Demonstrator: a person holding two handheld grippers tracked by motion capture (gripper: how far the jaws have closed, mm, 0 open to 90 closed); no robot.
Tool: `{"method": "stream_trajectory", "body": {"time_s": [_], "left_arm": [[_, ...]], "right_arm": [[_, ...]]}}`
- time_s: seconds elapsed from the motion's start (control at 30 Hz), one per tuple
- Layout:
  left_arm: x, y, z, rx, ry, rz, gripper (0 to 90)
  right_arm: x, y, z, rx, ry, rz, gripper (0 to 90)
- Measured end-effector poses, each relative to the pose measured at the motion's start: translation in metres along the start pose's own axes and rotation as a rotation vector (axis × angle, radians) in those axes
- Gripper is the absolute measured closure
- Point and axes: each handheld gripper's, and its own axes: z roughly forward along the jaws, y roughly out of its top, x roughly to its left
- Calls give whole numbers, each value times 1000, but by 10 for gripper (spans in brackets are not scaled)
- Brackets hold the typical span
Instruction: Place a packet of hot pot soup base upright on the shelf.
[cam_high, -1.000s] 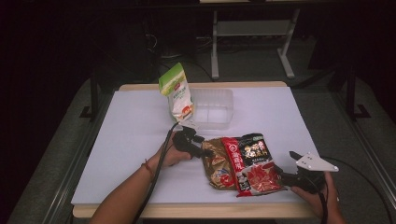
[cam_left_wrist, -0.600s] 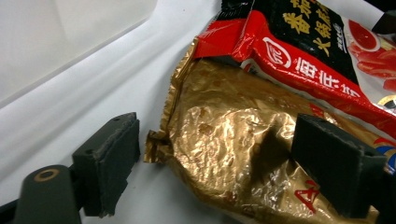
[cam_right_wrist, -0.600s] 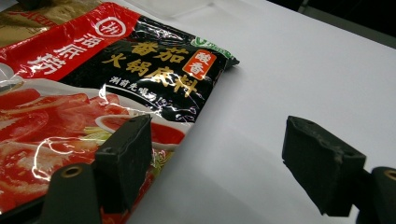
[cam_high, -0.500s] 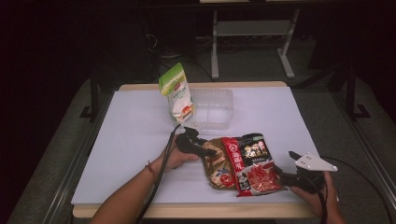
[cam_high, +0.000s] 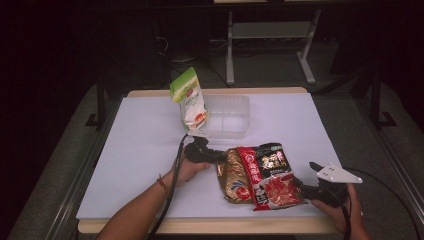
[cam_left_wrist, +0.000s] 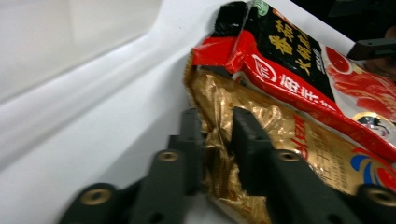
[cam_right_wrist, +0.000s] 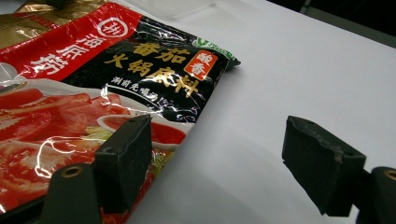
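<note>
The gold packet (cam_left_wrist: 261, 154), at lower centre of the high view beneath a red and black packet (cam_high: 267, 175), looks light, crinkly and slippery, best pinched at its flat edge seam. The left gripper (cam_left_wrist: 217, 140) has its jaws closed narrow on that crumpled edge, forearm angled in from bottom left. The right gripper (cam_right_wrist: 219, 154) hovers low at lower right, jaws wide.

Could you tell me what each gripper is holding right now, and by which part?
The left gripper pinches the gold pouch at its crumpled edge. The right gripper is open beside the red pouch, holding nothing.
</note>
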Motion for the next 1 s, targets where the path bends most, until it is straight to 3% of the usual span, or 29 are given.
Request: {"method": "stream_trajectory", "body": {"time_s": [0.03,0.17,0.27,0.43,0.7,1.0], "left_arm": [[1,0,-2,-2,3,5,837],[-2,1,-4,-7,9,29,853],[-5,3,-11,-40,18,43,864],[-5,8,-34,-134,27,23,869],[-14,13,-74,-293,44,30,875],[-28,18,-110,-420,50,49,881]], "right_arm": [[0,0,0,0,-1,0,236],[0,0,-1,-4,-2,-2,236],[-1,1,-1,-8,-4,1,236],[-2,1,-3,-18,-12,8,236],[-3,2,-3,-22,-12,9,236],[-6,4,1,-22,-11,20,236]]}}
